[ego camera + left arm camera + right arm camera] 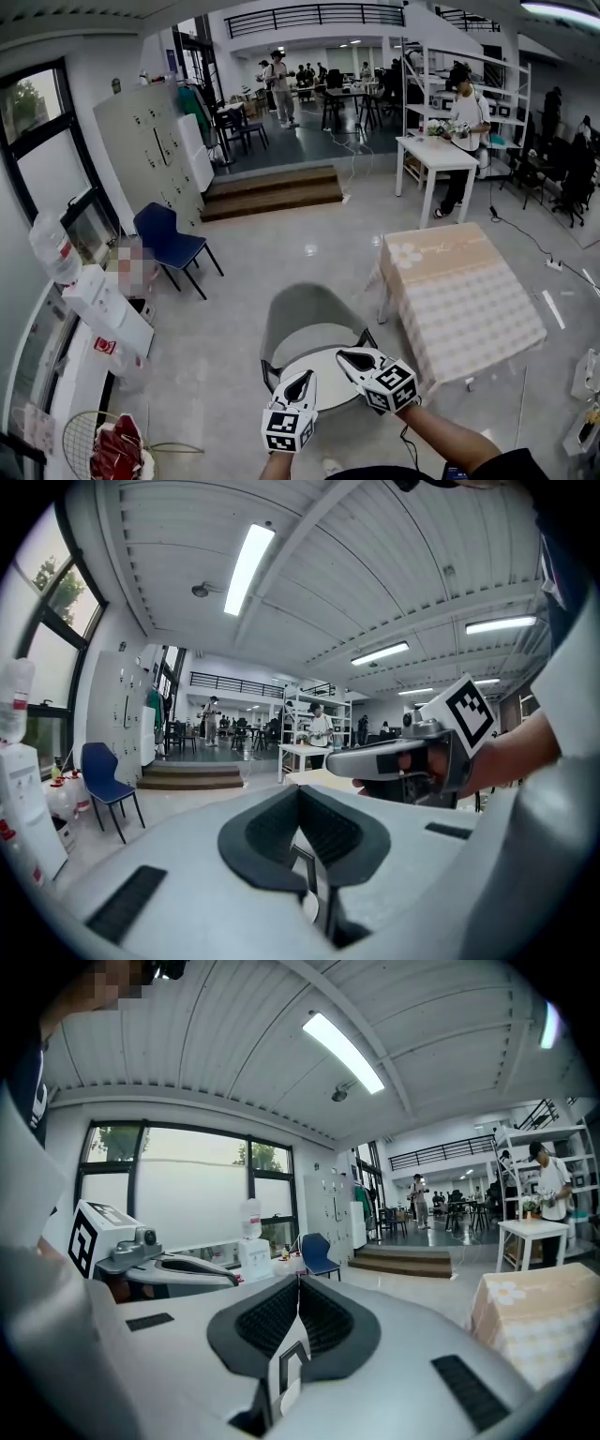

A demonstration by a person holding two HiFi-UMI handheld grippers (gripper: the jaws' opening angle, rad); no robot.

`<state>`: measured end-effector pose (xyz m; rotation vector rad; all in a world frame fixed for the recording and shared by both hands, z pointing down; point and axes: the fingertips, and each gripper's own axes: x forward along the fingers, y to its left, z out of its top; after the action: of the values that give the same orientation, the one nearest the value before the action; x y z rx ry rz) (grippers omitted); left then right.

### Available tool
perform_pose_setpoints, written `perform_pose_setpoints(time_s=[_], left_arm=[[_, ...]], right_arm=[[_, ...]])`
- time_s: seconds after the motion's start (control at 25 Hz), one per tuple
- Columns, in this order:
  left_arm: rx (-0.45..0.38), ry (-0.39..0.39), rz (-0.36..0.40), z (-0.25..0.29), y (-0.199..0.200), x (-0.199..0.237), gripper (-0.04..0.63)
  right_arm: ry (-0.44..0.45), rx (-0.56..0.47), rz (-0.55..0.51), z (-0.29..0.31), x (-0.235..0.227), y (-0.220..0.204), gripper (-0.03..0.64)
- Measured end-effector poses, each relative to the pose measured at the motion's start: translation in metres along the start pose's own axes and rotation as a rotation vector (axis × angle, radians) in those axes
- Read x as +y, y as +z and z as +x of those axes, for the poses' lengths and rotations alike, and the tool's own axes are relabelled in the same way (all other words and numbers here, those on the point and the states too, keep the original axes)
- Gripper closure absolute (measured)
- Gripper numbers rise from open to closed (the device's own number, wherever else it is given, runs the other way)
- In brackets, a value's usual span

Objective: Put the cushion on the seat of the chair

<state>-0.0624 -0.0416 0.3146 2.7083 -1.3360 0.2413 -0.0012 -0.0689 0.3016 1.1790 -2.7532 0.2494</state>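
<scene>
Two hand-held grippers hover low over a grey chair (302, 314) on an open workshop floor, where a pale round cushion (323, 373) appears to lie flat on the seat, just in front of the curved backrest. The left gripper (300, 384) hangs over the cushion's near edge and the right gripper (356, 361) over its right side. The head view does not show whether either one touches the fabric.

In the left gripper view the fingers (267, 829) are pressed together tip to tip with nothing caught between them, and the right gripper view shows the same of its own pair (330, 1321). Both gripper views look out across the room, and the cushion appears in neither.

Judged from how things lie, the placing looks as good as done: the cushion rests within the seat's outline and neither gripper pinches it. What seems left is to draw the hands clear and perhaps check that the cushion sits square.

A cloth-covered table (464, 300) stands just to the chair's right, and a blue chair (171, 239) stands well apart by the windows.
</scene>
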Motion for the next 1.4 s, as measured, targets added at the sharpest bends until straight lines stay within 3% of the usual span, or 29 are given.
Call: perform_pose_setpoints(time_s=[0.36,0.6,1.4], left_arm=[[0.002,0.018,0.013,-0.015,0.002,-0.037,0.591],[-0.022,0.038,-0.050,-0.029,0.002,-0.055,0.591],[-0.005,0.100,0.004,-0.061,-0.005,-0.122,0.591]], right_arm=[[0.011,-0.016,0.014,-0.041,0.008,-0.004,0.597],[0.027,-0.020,-0.001,-0.064,0.018,-0.007,0.597],[0.049,-0.040,0.006,-0.141,0.030,-0.021,0.597]])
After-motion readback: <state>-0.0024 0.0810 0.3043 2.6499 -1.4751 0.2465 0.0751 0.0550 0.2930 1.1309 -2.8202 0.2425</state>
